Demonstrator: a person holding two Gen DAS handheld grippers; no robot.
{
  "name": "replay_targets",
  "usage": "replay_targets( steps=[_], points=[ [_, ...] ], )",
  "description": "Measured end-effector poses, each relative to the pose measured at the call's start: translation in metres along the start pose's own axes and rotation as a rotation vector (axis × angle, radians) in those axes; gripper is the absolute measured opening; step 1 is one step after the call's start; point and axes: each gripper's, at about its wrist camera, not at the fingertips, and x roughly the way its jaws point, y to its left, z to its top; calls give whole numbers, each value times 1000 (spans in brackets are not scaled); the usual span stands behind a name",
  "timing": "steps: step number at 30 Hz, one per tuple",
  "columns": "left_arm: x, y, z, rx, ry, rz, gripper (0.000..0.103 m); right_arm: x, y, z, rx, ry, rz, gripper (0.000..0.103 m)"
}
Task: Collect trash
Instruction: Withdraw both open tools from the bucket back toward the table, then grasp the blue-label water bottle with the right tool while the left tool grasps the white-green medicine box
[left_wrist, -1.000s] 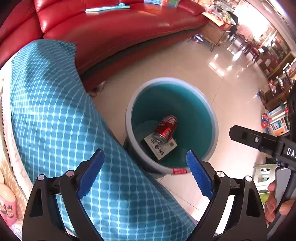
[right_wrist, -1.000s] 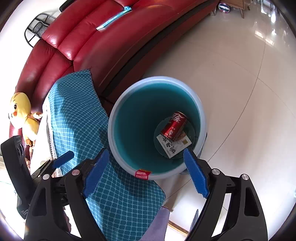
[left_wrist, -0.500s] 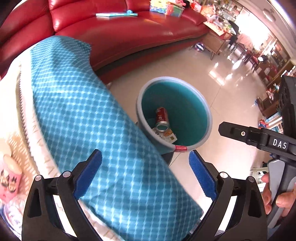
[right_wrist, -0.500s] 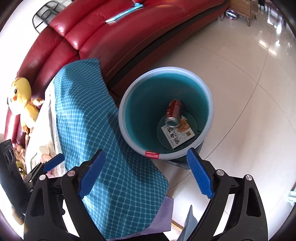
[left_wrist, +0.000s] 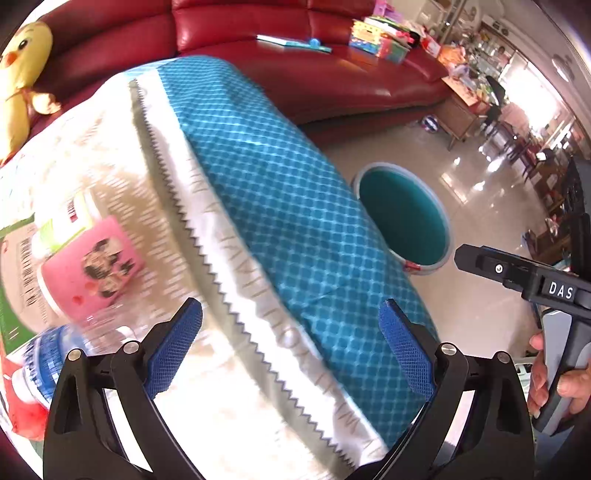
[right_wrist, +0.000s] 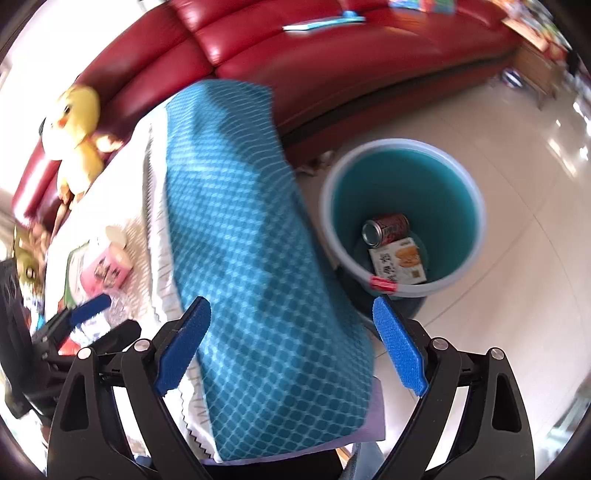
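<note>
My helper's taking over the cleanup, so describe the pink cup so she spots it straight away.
Start at the red sofa and the cloth-covered table before it. On its white part lies the pink cup, on its side beside a crumpled clear bottle; nothing else there is pink.

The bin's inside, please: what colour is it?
Teal inside the bin, with a pale grey-blue rim; right wrist view.

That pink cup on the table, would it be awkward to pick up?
Probably not heavy: the pink cup looks like a small paper or plastic tub. It lies on its side on the cloth, so a push might roll it. Its thin wall may crush if the left hand-held gripper, now open, squeezes hard.
</note>
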Motion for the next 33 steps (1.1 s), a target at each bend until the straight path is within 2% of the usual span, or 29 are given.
replay_targets(
  steps=[5,10,17,22,25,33],
  points=[
    [-30,40,-14,-47,-47,33,97,-7,41,0,-152,1,-30,86],
    [-57,83,-27,-113,-80,61,98,-11,75,2,-230,-6,-44,86],
    [-94,145,-46,-168,-137,156,98,26,171,-14,-483,99,16,86],
    [-103,191,-65,-247,-126,201,98,48,242,-33,-709,150,23,86],
    [-105,213,-76,-299,-120,200,98,57,274,-44,-823,171,17,86],
    [-103,235,-83,-336,-109,199,98,87,317,-57,-1023,210,-31,86]
  ],
)
